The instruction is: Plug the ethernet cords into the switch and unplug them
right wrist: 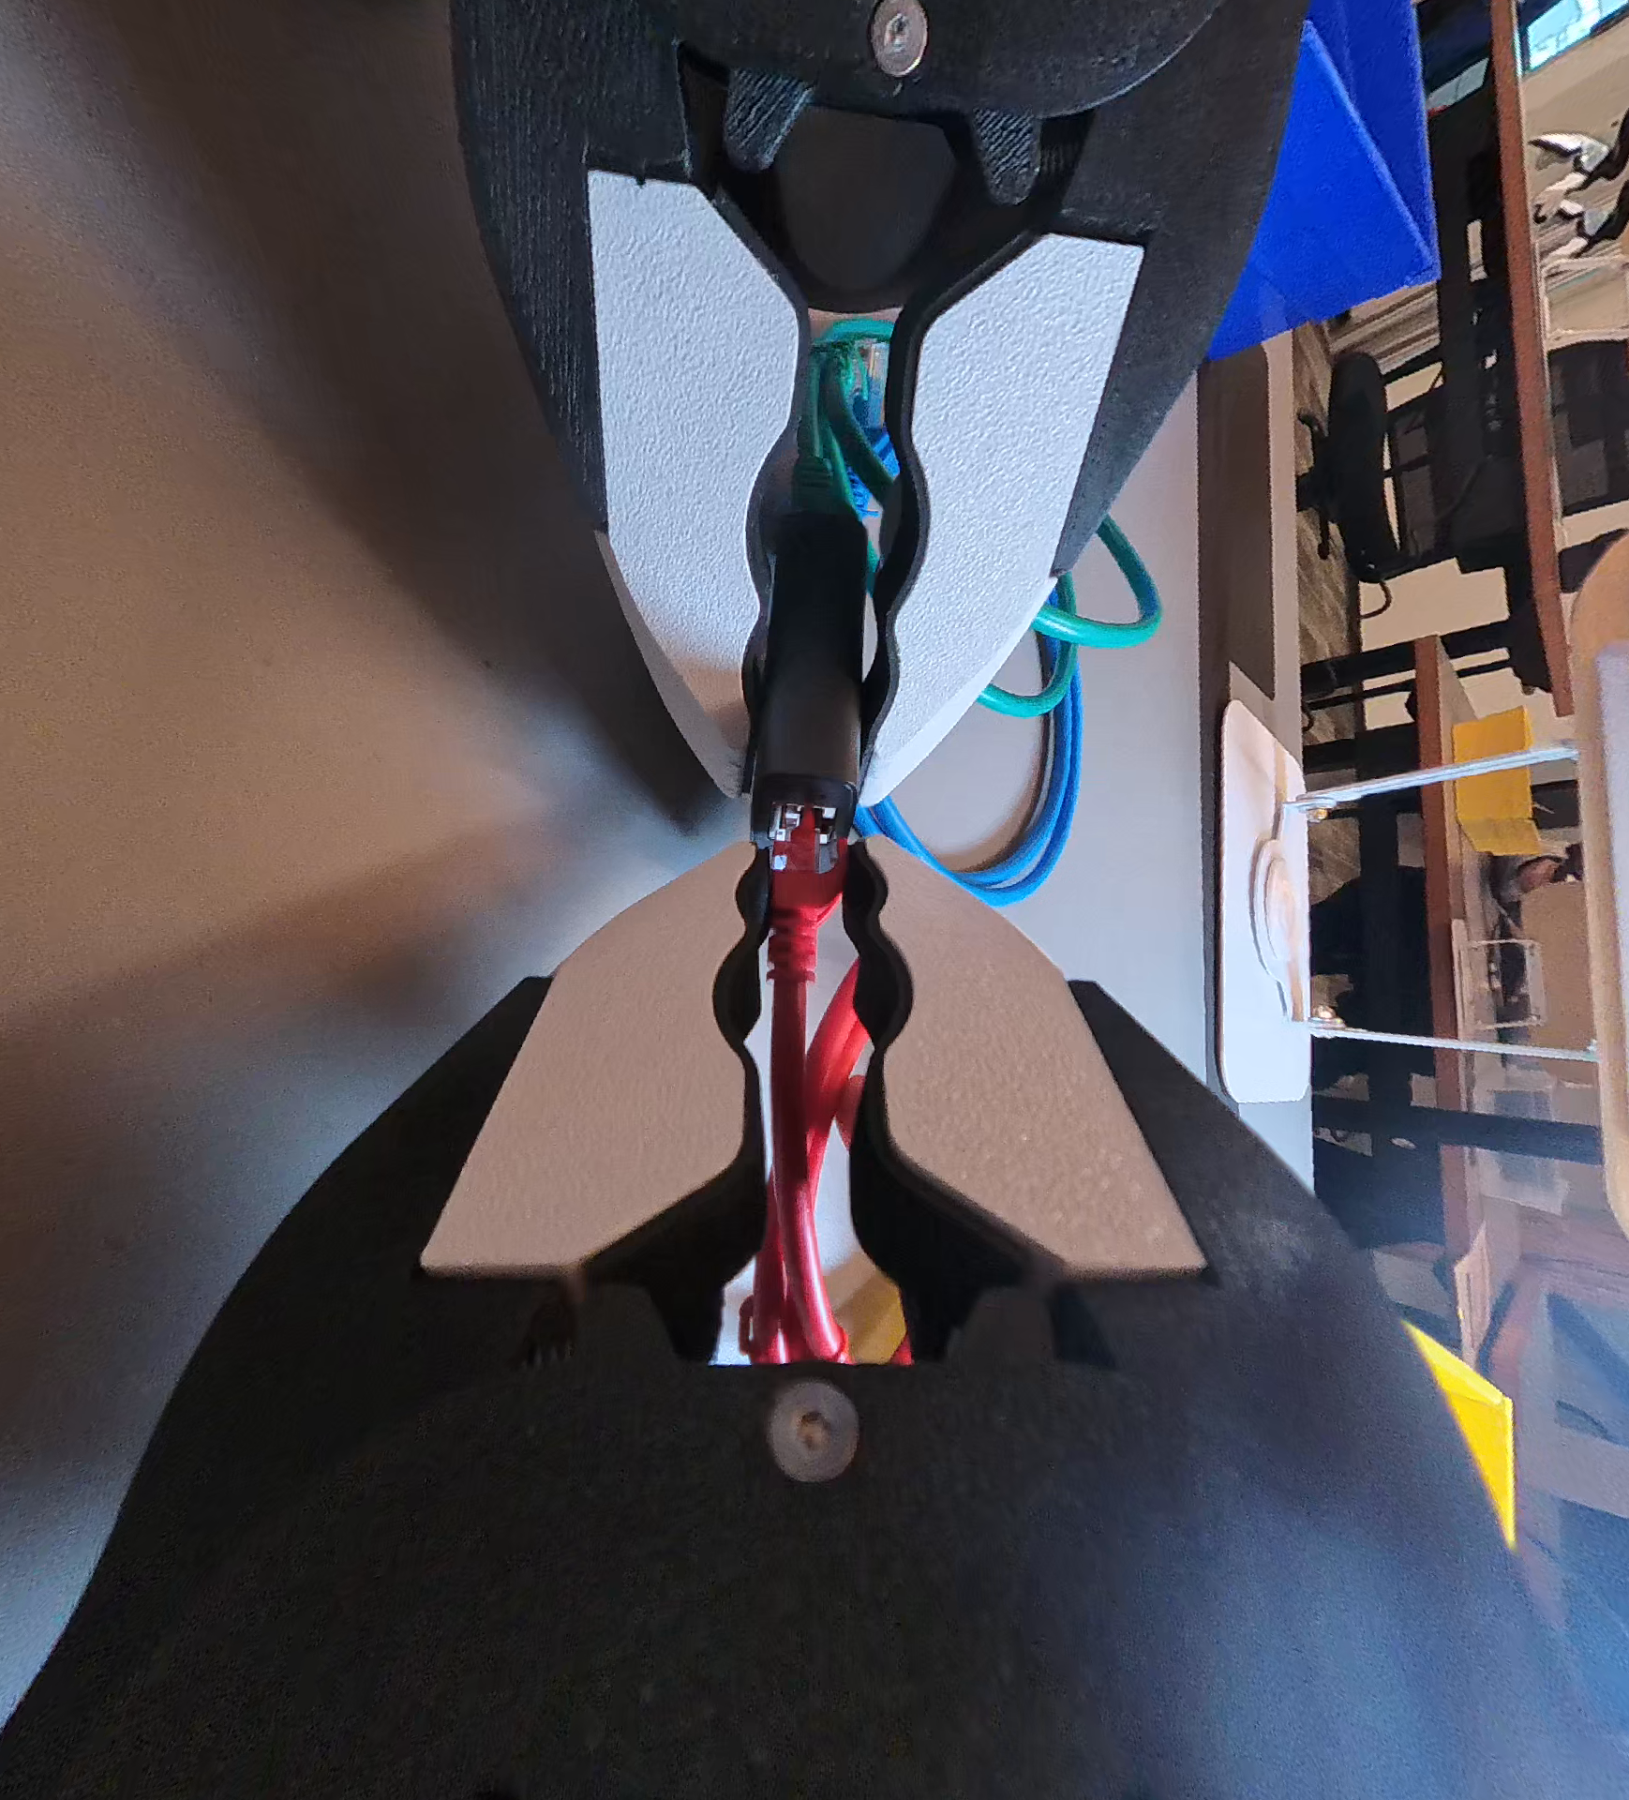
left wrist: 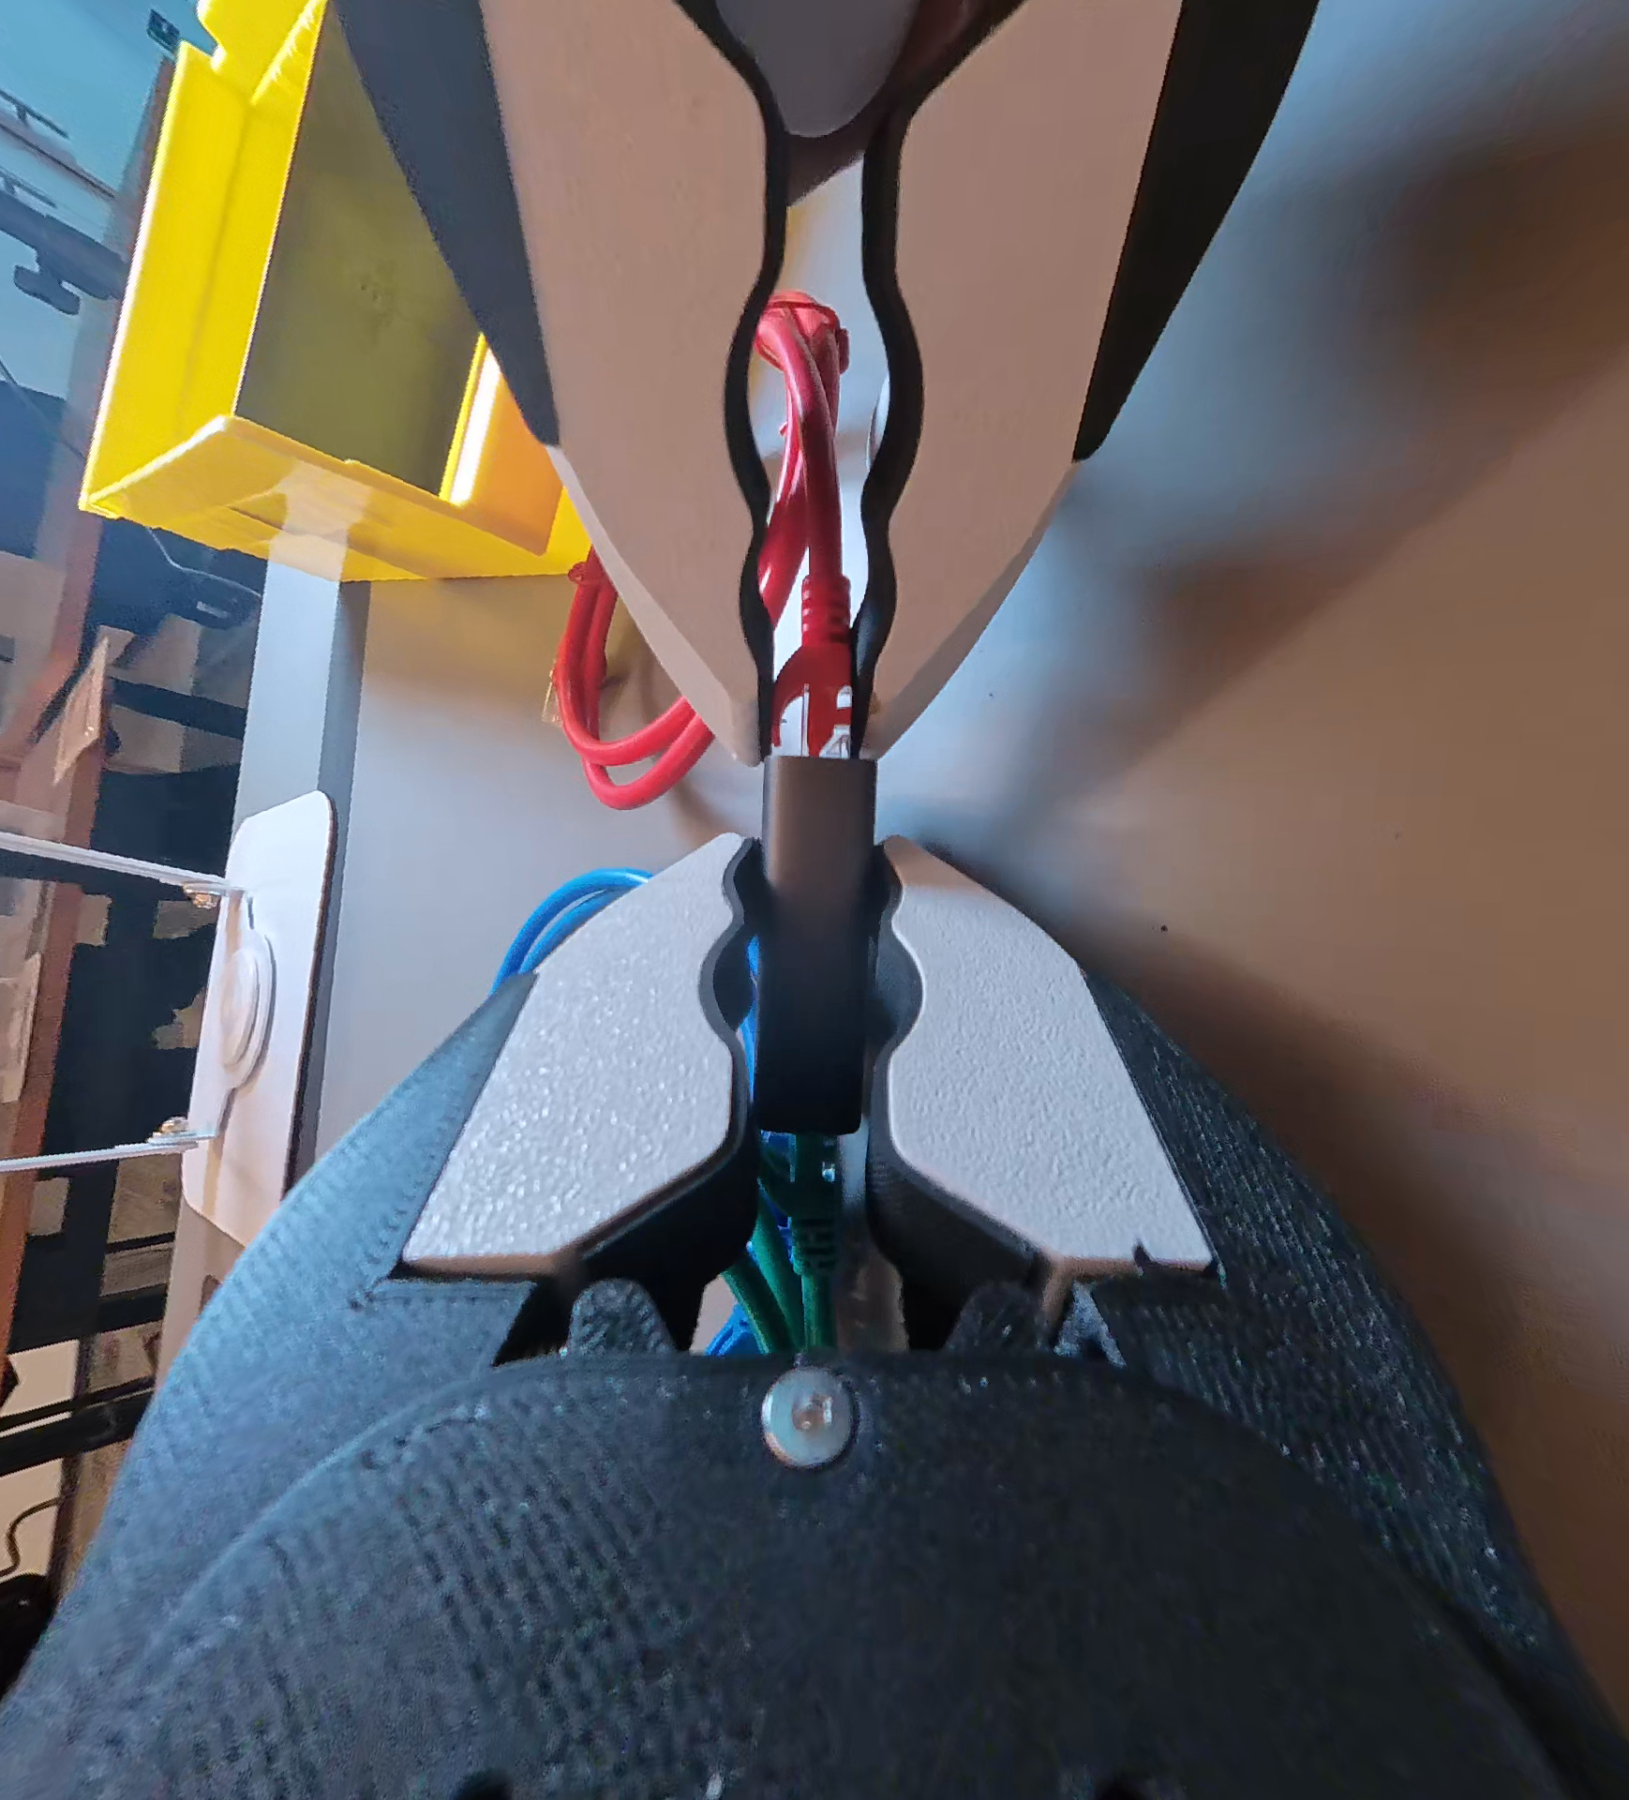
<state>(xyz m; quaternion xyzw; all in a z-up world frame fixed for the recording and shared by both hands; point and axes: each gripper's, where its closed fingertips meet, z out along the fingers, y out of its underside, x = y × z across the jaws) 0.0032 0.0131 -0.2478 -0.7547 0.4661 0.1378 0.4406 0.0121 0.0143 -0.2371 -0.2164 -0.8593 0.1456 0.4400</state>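
The left gripper [left wrist: 815, 857] clamps the black switch [left wrist: 811, 935] at centre frame while the right gripper [right wrist: 801, 857], at twelve o'clock from it, pinches the red cord [right wrist: 796, 935] whose plug sits in the port, so the step appears to be seating or pulling it straight.

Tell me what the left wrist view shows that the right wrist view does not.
Only the left wrist view shows the open yellow plastic bin on the grey table.

Only the right wrist view shows the blue plastic bin, the black office chair and the black switch's metal port holding the red cord's plug.

Both show the left gripper clamping the small black switch, the right gripper closed around the red ethernet cord, and the green ethernet cord and blue ethernet cord.
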